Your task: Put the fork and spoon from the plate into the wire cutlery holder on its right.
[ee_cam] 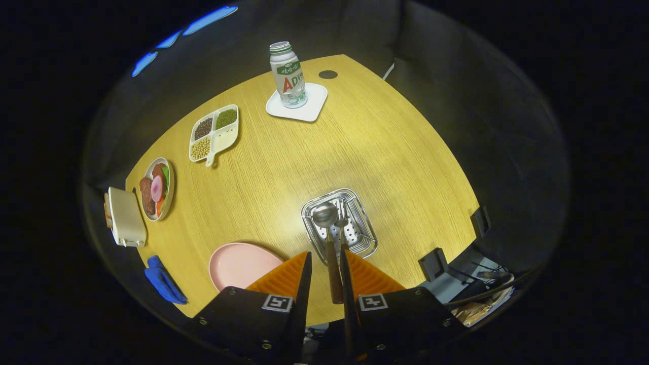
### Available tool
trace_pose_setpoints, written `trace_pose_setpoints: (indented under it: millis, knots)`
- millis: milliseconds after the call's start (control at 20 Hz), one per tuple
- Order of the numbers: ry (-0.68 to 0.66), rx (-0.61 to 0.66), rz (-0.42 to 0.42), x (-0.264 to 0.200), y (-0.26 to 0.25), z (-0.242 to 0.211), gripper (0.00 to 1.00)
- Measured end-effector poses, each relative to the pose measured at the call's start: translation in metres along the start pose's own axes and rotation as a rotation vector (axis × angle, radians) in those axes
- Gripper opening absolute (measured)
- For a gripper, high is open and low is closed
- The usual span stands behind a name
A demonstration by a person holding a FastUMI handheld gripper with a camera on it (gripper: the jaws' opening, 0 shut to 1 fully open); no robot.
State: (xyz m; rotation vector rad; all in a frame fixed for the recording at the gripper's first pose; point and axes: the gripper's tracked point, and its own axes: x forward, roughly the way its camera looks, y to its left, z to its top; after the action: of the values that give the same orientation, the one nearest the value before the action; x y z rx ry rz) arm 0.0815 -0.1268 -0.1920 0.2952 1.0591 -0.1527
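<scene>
Gripper (325, 261) fingers stand nearly pressed together, with the spoon (328, 238) by its brown handle in the narrow gap between them; whether both fingers actually press on the handle cannot be told. Its round bowl hangs just ahead of the fingertips, over the holder (355, 203), a shiny metal basket with a perforated floor standing on the bench (385, 147). Beside the spoon, the fork (343, 229) shows its head inside the holder and its dark handle running back along the inner edge of one finger; whether it rests loose there or is also held cannot be told. Left of the holder, just beside the fingers, lies the pink plate (238, 263), bare. Farther left along the bench edge are a blue cloth (163, 281), a cream toaster (125, 217) and a small dish of toy food (156, 188). Beyond these sits a white divided tray (219, 144) with three kinds of beans or grains. At the far side of the bench a bottle (287, 75) stands upright on a white square coaster (310, 109); its label bears large letters "AD", the A red and the D green, with smaller print too fine to read.
</scene>
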Motion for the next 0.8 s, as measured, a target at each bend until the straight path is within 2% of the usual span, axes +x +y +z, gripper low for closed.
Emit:
trace_pose_setpoints:
  millis: [150, 350, 500, 650, 800]
  knots:
    - [-0.051, 0.010, 0.011, -0.005, 0.004, 0.008, 0.33]
    - [-0.185, 0.010, 0.029, -0.020, 0.010, 0.027, 0.33]
    - [-0.352, -0.009, 0.039, -0.041, 0.015, 0.051, 0.33]
    - [-0.549, -0.051, 0.085, -0.079, 0.029, 0.079, 0.33]
    - [-0.802, -0.098, 0.132, -0.136, 0.047, 0.110, 0.33]
